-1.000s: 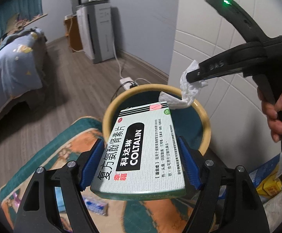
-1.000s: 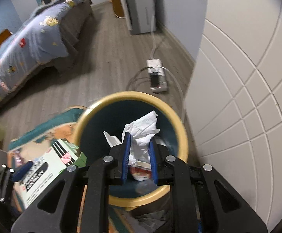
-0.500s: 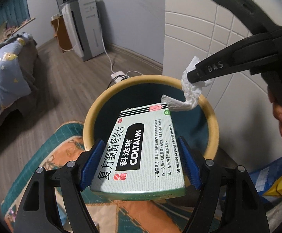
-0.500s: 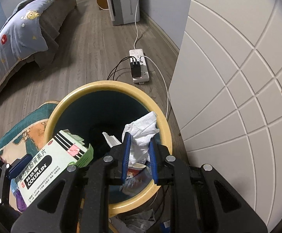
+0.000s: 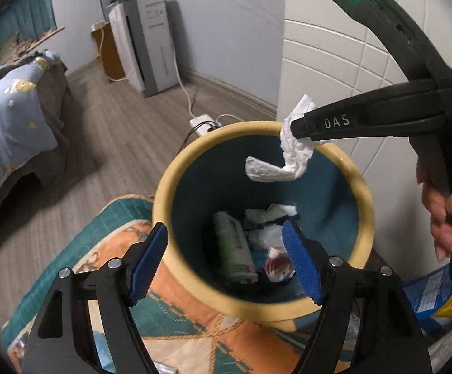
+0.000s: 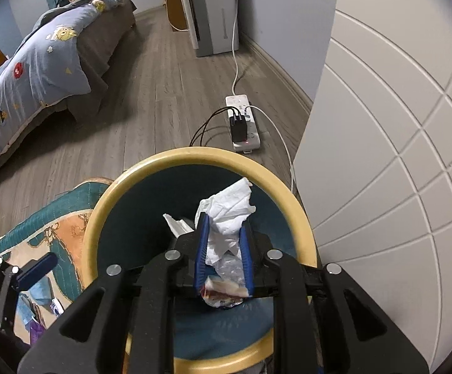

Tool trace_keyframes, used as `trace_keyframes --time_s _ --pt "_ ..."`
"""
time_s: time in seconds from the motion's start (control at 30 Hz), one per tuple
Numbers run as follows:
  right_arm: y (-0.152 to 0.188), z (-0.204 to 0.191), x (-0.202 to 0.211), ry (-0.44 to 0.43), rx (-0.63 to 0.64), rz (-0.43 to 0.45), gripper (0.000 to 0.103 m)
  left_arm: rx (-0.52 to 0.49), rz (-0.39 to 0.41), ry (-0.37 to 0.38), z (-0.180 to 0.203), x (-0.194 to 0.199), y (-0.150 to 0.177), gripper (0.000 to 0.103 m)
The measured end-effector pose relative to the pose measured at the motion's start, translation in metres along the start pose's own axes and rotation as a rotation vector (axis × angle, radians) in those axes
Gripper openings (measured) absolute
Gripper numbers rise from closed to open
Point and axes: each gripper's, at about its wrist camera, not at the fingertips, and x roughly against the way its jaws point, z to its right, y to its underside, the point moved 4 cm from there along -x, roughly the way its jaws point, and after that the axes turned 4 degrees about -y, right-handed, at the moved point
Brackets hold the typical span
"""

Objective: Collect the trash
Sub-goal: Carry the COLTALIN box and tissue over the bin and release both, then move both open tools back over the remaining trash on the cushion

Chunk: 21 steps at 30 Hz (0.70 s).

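Looking along the left gripper [image 5: 224,261], its blue pads stand wide apart with nothing between them, poised over the bin [image 5: 194,168], a yellow-rimmed tub with a dark teal inside. A green-and-white box [image 5: 233,249] lies at the bottom among crumpled white scraps. Across the rim, the right gripper [image 5: 297,131] holds a tissue [image 5: 291,159] dangling above the opening; a hand [image 5: 440,208] grips its handle. The bin stands partly on a patterned rug [image 5: 116,233]. From the right wrist view, the right gripper [image 6: 224,252] has the tissue [image 6: 229,215] between its pads, jaws opening, the paper touching both. A power strip [image 6: 246,124] lies on the wooden floor [image 6: 151,106] beyond the bin [image 6: 201,155].
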Motion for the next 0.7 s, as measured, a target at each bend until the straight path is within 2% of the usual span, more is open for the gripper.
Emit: trace_keyframes --time_s 0.1,0.17,0.23,0.3,0.37,0.4,0.57,0.7 --pt "0.002 0.005 -0.003 0.035 0.005 -0.003 0.046 0.002 -0.012 -0.021 -0.008 0.001 0.005 0.080" --pt "0.003 0.009 -0.004 0.050 -0.005 -0.018 0.048 0.012 -0.017 -0.033 -0.014 0.002 0.007 0.083" --pt "0.004 0.011 -0.003 0.049 -0.020 -0.024 0.056 0.032 -0.019 -0.040 -0.019 0.003 0.009 0.087" --pt "0.003 0.010 0.002 0.054 -0.021 -0.020 0.081 0.048 -0.014 -0.050 -0.023 0.007 0.008 0.092" --pt "0.001 0.005 0.010 0.053 -0.008 -0.004 0.094 0.067 -0.004 -0.067 -0.028 0.012 0.008 0.096" --pt "0.000 0.001 0.013 0.050 0.005 -0.002 0.098 0.080 -0.001 -0.079 -0.032 0.015 0.008 0.097" --pt "0.002 -0.025 0.029 -0.003 0.077 -0.009 0.097 0.137 -0.005 -0.135 -0.053 0.032 0.014 0.098" --pt "0.004 -0.044 0.050 -0.043 0.110 0.017 0.097 0.208 0.009 -0.174 -0.078 0.067 0.023 0.097"
